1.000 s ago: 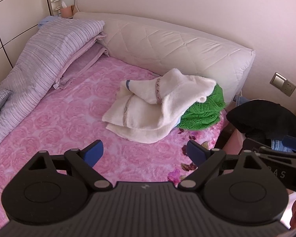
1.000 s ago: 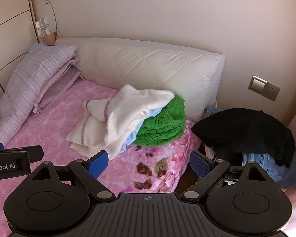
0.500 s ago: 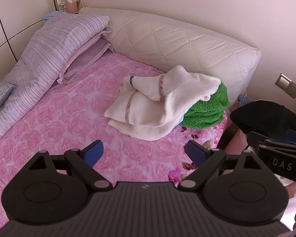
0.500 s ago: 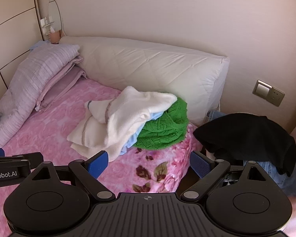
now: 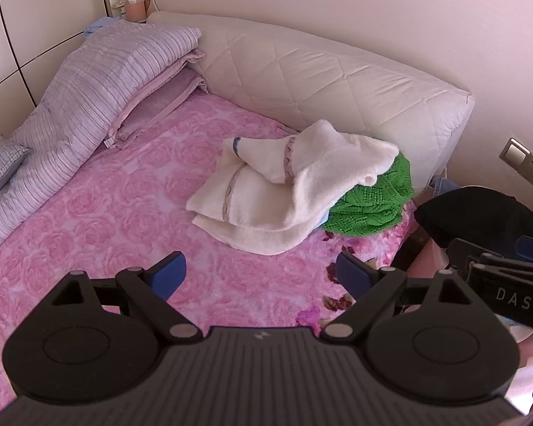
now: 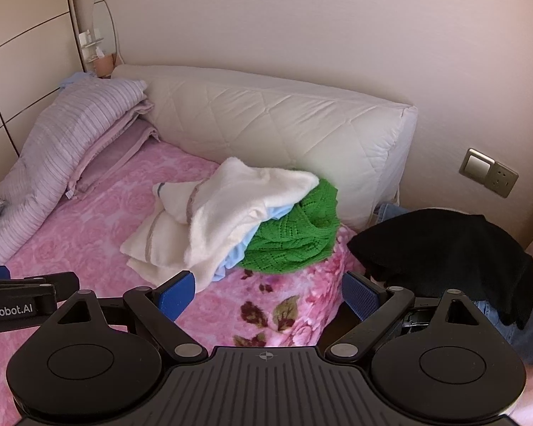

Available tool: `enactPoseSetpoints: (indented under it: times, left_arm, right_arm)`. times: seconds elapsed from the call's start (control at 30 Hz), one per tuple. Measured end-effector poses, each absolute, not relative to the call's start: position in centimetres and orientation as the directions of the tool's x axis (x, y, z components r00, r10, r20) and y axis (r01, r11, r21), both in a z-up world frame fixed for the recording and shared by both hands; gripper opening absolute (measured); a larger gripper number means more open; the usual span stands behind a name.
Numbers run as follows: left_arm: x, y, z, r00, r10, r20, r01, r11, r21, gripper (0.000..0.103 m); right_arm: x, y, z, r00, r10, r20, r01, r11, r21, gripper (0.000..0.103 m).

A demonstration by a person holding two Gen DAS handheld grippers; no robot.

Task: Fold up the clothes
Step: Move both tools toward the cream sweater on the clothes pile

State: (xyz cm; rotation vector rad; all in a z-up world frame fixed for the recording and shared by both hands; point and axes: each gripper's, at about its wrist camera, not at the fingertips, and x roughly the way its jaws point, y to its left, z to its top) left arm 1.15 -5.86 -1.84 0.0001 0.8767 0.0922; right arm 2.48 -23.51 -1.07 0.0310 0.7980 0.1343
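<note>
A crumpled cream fleece garment (image 5: pixel 284 191) (image 6: pixel 224 220) lies in a heap on the pink rose bedspread (image 5: pixel 131 206) (image 6: pixel 89 234), near the bed's right corner. A green knit piece (image 5: pixel 373 202) (image 6: pixel 295 238) sits under its right side, and a bit of light blue cloth (image 6: pixel 252 245) peeks out between them. My left gripper (image 5: pixel 263 277) hovers open in front of the heap, with nothing held. My right gripper (image 6: pixel 268 293) is open too, over the bed's corner just short of the heap.
A quilted white bolster (image 5: pixel 337 81) (image 6: pixel 277 124) runs along the wall behind the heap. Striped lilac bedding (image 5: pixel 89 81) (image 6: pixel 60 149) is piled at the left. A black garment over jeans (image 6: pixel 444 248) sits off the bed at the right. A wall socket (image 6: pixel 488 172) is beyond.
Both grippers have drifted closer to the heap and slightly right, so the clothes now look larger. The jaws stayed open and nothing on the bed moved.
</note>
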Motion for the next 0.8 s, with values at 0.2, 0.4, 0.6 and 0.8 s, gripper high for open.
enactPoseSetpoints:
  times: [0.2, 0.4, 0.6, 0.8]
  left_arm:
    - [1.5, -6.4, -2.0, 0.627, 0.075, -0.775, -0.085, 0.996, 0.028, 0.09]
    - [1.8, -6.0, -2.0, 0.623, 0.067, -0.779, -0.079, 0.997, 0.023, 0.09]
    - [2.0, -4.9, -1.8, 0.626, 0.047, -0.778, -0.067, 0.998, 0.007, 0.089]
    - [2.6, -3.3, -1.6, 0.634, 0.012, -0.773, -0.023, 1.0, -0.003, 0.089]
  right_arm:
    - [2.6, -24.6, -1.5, 0.686, 0.139, -0.714, -0.109, 0.99, 0.088, 0.093]
    - [2.8, -25.1, -1.4, 0.692, 0.137, -0.709, -0.103, 0.991, 0.091, 0.093]
    - [2.9, -24.6, -1.2, 0.692, 0.122, -0.711, -0.087, 0.993, 0.085, 0.093]
    - [2.6, -23.2, -0.8, 0.705, 0.093, -0.703, -0.047, 0.995, 0.085, 0.093]
